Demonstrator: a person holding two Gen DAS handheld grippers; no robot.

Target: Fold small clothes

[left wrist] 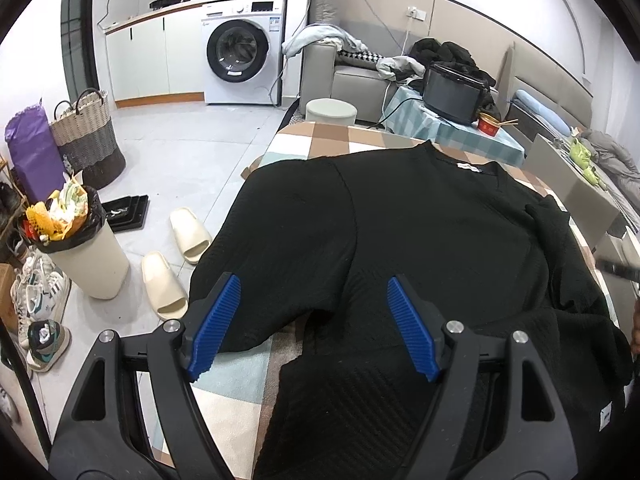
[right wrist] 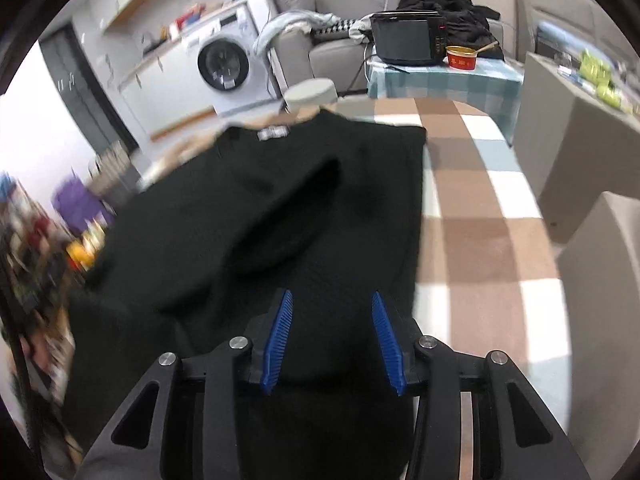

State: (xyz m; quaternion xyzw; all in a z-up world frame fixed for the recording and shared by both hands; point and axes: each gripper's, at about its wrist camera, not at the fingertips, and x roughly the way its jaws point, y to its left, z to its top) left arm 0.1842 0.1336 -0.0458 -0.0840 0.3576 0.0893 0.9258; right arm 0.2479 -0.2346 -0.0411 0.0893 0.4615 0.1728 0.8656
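Two grippers hover over one black sweater (left wrist: 420,232) spread flat on the checkered tablecloth (left wrist: 320,140), right sleeve folded across the body. Left gripper (left wrist: 314,286) spread wide, grasping nothing. Right gripper (right wrist: 332,300) released, jaws parted, nothing pinched between them.

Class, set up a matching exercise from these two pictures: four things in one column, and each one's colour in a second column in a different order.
Things:
1. sweater
2. slippers
3. bowl
4. washing machine

Colours:
A. white
B. red
C. black
D. cream

Pairs: 1-C, 2-D, 3-B, 4-A
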